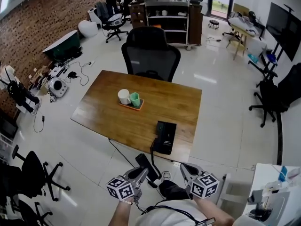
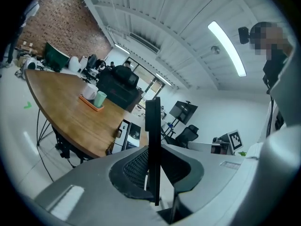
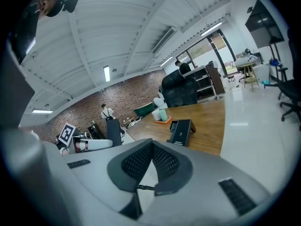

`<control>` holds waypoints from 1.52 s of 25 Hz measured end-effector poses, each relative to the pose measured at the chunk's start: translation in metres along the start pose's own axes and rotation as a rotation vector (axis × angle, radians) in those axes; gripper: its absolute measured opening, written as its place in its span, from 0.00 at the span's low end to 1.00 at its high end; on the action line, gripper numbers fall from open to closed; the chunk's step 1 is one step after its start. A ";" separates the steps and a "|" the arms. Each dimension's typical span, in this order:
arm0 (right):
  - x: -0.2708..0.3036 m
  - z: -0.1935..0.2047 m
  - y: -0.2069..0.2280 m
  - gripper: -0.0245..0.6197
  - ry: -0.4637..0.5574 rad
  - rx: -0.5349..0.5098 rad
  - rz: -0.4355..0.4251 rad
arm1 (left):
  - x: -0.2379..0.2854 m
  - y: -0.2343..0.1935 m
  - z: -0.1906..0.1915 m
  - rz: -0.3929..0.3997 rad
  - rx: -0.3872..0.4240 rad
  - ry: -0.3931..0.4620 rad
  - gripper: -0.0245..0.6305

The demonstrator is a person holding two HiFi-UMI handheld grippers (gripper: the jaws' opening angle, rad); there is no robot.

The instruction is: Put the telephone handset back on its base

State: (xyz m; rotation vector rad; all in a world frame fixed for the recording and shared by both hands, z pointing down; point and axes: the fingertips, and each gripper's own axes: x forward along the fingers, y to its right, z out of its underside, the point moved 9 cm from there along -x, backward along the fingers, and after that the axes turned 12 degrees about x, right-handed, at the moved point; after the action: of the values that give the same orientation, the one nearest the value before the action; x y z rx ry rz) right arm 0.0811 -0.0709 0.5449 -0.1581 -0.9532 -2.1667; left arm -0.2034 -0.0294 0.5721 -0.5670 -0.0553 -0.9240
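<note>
The black telephone base [image 1: 165,136] lies near the front edge of the wooden table [image 1: 113,112]. Its black handset [image 1: 145,164] hangs below that edge, in front of the table, with my left gripper [image 1: 143,173] shut on it. In the left gripper view the handset [image 2: 153,140] stands edge-on between the pads. A cord [image 1: 153,149] runs from the base down toward the handset. My right gripper [image 1: 185,170] hovers to the right of the left one, shut on nothing. The right gripper view has its pads [image 3: 141,161] meeting, and shows the base [image 3: 181,131] and the handset [image 3: 114,132].
An orange tray [image 1: 126,105] with a white cup [image 1: 124,96] and a green cup [image 1: 135,99] sits mid-table. A black office chair [image 1: 150,53] stands behind the table, and more chairs at left and right. A white desk [image 1: 275,192] stands at the lower right.
</note>
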 end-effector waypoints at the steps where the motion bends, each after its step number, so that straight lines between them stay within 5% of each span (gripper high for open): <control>1: 0.005 -0.006 0.003 0.04 0.000 0.002 0.002 | 0.009 -0.009 -0.003 0.025 -0.003 -0.024 0.14; 7: 0.036 -0.035 0.019 0.04 -0.002 0.009 0.009 | 0.064 -0.065 -0.019 0.191 -0.081 -0.112 0.14; 12: 0.051 -0.049 0.036 0.04 -0.006 0.026 0.020 | 0.103 -0.098 -0.031 0.280 -0.056 -0.202 0.14; 28: 0.086 -0.061 0.066 0.04 0.013 0.102 0.066 | 0.197 -0.153 -0.025 0.440 -0.002 -0.501 0.14; 38: 0.090 -0.066 0.076 0.04 0.022 0.124 0.117 | 0.225 -0.165 -0.017 0.555 -0.035 -0.545 0.14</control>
State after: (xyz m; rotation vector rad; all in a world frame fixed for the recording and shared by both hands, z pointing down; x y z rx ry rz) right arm 0.0803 -0.2024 0.5763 -0.1270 -1.0365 -1.9927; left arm -0.1961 -0.2811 0.6931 -0.8028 -0.3548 -0.2146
